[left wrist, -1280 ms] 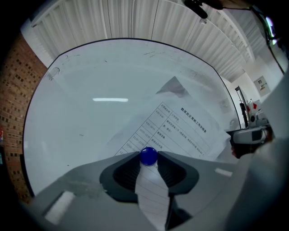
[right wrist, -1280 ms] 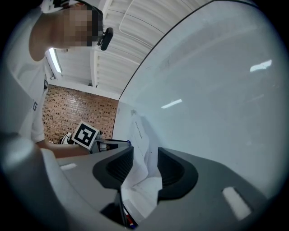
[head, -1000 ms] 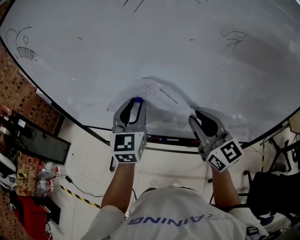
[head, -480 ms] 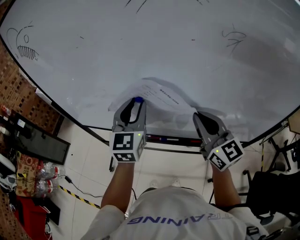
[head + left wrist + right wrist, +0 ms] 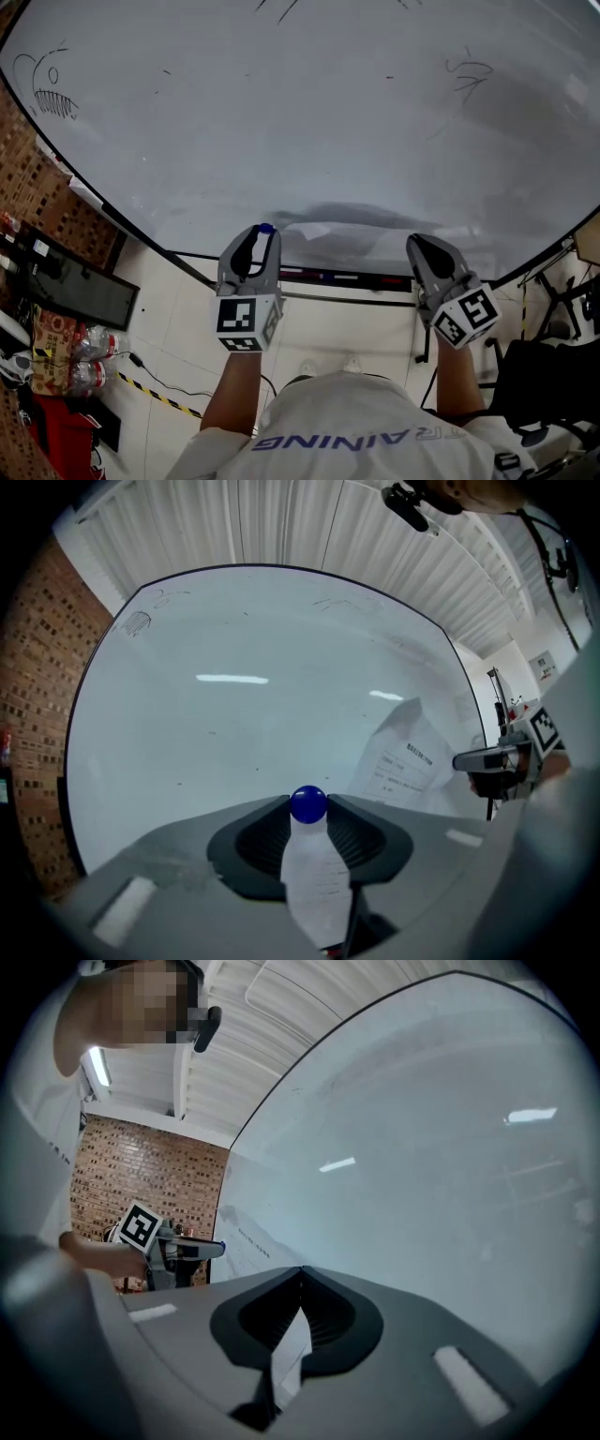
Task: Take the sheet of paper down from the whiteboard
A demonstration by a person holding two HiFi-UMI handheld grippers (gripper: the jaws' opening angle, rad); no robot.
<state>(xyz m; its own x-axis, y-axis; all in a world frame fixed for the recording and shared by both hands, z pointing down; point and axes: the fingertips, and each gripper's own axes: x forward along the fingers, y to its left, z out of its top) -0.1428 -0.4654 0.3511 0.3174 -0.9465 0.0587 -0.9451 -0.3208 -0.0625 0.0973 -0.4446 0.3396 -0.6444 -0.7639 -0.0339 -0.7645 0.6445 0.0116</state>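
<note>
The sheet of paper (image 5: 337, 230) is off the whiteboard (image 5: 300, 112) and hangs nearly edge-on between my two grippers. My left gripper (image 5: 263, 234) is shut on a round blue magnet (image 5: 308, 804), and a strip of the sheet (image 5: 319, 883) lies between its jaws under the magnet. In the left gripper view the printed sheet (image 5: 405, 761) stretches rightward to my right gripper (image 5: 483, 759). My right gripper (image 5: 419, 244) is shut on the sheet's other edge (image 5: 291, 1358). The right gripper view shows my left gripper (image 5: 202, 1249) at the left, with the sheet (image 5: 251, 1243) beside it.
The whiteboard carries small doodles at the upper left (image 5: 47, 89) and upper right (image 5: 466, 73). Its pen tray (image 5: 323, 277) runs just below the grippers. A brick wall (image 5: 28, 187), a black screen (image 5: 80, 286) and water bottles (image 5: 80, 356) are at the left, and a chair (image 5: 548, 375) stands at the right.
The right jaws closed on the sheet. Both grippers then drew back and down from the board. The sheet came off the board and now shows edge-on between them.
</note>
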